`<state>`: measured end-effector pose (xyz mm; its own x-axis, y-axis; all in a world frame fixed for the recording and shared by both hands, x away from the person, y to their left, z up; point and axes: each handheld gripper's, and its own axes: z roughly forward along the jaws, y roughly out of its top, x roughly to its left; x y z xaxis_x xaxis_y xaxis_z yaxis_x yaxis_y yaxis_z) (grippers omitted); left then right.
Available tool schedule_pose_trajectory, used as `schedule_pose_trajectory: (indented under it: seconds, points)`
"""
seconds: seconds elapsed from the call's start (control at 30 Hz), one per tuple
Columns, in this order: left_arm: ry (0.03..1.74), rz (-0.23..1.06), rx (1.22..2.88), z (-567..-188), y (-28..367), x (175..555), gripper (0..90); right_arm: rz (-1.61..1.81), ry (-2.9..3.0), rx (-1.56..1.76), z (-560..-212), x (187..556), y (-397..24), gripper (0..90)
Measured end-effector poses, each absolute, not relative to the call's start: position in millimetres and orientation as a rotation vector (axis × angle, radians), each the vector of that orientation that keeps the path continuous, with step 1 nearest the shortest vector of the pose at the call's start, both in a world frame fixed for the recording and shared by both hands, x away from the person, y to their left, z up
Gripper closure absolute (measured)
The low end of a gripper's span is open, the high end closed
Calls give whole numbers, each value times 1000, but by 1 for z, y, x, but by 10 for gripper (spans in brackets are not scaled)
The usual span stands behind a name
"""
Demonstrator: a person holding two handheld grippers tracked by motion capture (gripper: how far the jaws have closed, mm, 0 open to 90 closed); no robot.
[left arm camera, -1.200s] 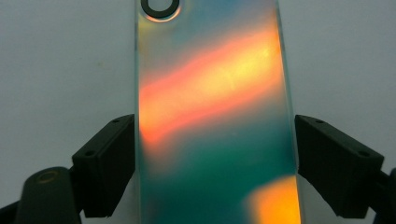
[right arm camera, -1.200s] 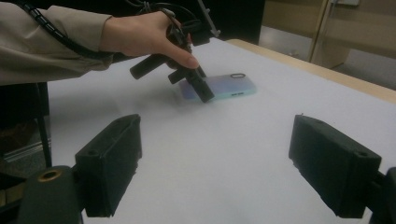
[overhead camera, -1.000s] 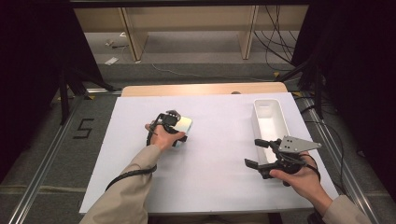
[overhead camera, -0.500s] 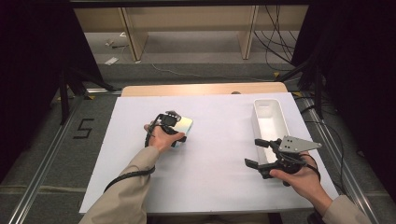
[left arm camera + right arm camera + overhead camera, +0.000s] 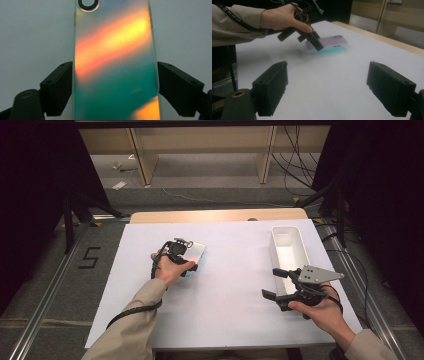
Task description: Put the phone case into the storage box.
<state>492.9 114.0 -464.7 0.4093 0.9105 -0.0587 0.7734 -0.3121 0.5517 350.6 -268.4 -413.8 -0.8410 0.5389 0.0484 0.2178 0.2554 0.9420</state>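
Observation:
An iridescent phone case [image 5: 112,62], orange and green with a camera ring at its top, lies on the white table sheet [image 5: 225,285]. My left gripper [image 5: 115,82] straddles its near end, and both black pads sit against its long edges. From above, the same left gripper [image 5: 186,260] is held in a hand at centre left over the case [image 5: 196,251]. My right gripper [image 5: 270,282] hovers at the right near the front, jaws wide apart with nothing between them. In its own view the right gripper [image 5: 327,85] faces the case [image 5: 329,41] across bare sheet.
A long white bin [image 5: 290,250] stands at the right, just behind my right gripper. A wooden table edge [image 5: 215,215] runs along the back. Metal rails flank the table, and cables lie on the floor at the far right.

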Motion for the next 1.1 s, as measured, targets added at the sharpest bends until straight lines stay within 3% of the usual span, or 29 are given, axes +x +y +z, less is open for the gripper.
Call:
schedule_pose_trajectory:
  seconds: [1.1]
  points:
    - [1199, 433, 2016, -437, 132, 444, 171, 1606, 2184, 777, -404, 360, -254, 188]
